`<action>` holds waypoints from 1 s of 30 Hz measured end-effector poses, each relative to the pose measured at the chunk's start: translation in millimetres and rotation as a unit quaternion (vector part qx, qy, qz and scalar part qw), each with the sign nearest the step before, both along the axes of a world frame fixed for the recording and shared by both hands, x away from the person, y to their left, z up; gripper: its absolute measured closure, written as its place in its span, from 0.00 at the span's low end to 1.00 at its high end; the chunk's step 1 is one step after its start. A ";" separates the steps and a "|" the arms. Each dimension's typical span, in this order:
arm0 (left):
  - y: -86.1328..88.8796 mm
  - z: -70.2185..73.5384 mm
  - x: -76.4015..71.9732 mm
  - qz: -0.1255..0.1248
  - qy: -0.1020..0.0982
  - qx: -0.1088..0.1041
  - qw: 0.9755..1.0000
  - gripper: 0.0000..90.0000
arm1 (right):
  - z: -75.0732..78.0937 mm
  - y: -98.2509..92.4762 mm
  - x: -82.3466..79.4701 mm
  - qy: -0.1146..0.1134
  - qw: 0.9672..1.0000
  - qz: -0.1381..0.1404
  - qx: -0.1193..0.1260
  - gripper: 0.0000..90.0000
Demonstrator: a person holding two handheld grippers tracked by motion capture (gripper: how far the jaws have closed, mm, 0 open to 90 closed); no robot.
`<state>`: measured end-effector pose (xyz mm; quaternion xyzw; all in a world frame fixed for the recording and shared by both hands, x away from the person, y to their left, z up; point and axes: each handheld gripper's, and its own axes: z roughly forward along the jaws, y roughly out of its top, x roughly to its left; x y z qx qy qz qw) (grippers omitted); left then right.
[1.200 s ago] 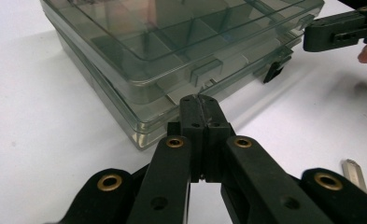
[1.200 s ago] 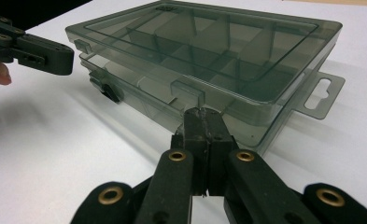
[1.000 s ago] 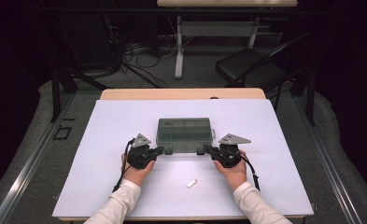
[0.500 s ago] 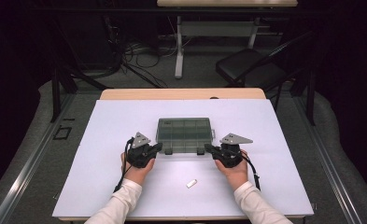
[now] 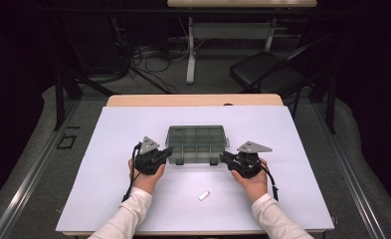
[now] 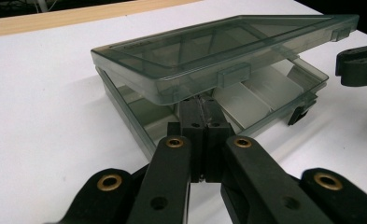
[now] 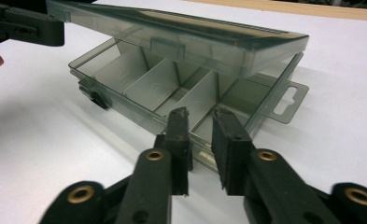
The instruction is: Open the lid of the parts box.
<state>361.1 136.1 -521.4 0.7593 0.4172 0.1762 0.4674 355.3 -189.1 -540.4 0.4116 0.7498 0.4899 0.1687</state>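
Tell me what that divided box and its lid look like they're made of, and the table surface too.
The box and its lid look like smoky grey, see-through hard plastic: the dividers show through the glossy walls. The table has a matte white top, possibly laminate or a sheet, with a light wood-coloured far edge.

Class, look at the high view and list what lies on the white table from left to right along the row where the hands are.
left gripper → clear compartment box → right gripper

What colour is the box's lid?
The lid is see-through smoky grey, clearest in the left gripper view.
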 end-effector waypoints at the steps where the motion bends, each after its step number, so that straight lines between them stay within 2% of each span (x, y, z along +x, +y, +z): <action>1: -0.1 1.0 0.7 0.001 -0.002 0.000 1.000 1.00 | 0.7 -0.9 0.0 0.001 1.000 0.000 0.000 0.77; 5: 0.1 4.7 3.0 0.003 -0.004 0.000 1.000 1.00 | 2.1 -3.6 0.8 -0.002 1.000 -0.007 0.004 0.67; 6: 0.4 6.2 3.8 0.004 -0.006 0.001 1.000 1.00 | 2.1 -3.6 0.8 -0.002 1.000 -0.007 0.004 0.67; 8: 0.0 9.3 5.7 0.006 -0.010 0.002 1.000 1.00 | 2.8 -5.2 1.6 -0.002 1.000 -0.020 0.005 0.58; 9: 0.0 11.1 6.7 0.005 -0.011 0.003 1.000 1.00 | 2.8 -5.2 1.6 -0.002 1.000 -0.020 0.005 0.58; 11: 0.1 14.8 8.8 0.005 -0.011 0.007 1.000 1.00 | 2.5 -6.4 3.8 -0.005 1.000 -0.028 -0.007 0.54; 13: -1.1 17.5 11.2 0.008 -0.014 0.006 1.000 1.00 | 2.5 -7.6 5.1 0.000 1.000 -0.025 -0.004 0.54; 16: -1.1 21.7 15.2 0.008 -0.013 0.007 1.000 1.00 | 2.5 -7.6 7.1 0.002 1.000 -0.015 -0.014 0.52; 17: -0.2 24.4 18.1 0.008 -0.011 0.009 1.000 1.00 | 2.5 -7.5 7.8 0.000 1.000 -0.014 -0.024 0.52; 21: 0.5 28.3 22.4 0.012 -0.010 0.007 1.000 1.00 | 1.9 -6.9 8.0 0.007 0.999 -0.015 -0.030 0.52; 24: 0.5 31.6 26.6 0.013 -0.011 0.012 1.000 1.00 | 0.9 -6.0 8.1 0.005 1.000 -0.010 -0.028 0.52; 25: 0.6 32.9 27.9 0.012 -0.011 0.016 1.000 1.00 | -0.3 -5.9 9.0 0.006 1.000 0.003 -0.023 0.50; 30: -1.0 38.6 34.3 0.015 -0.016 0.026 0.999 1.00 | 0.0 -5.5 9.2 -0.005 1.000 0.010 -0.019 0.51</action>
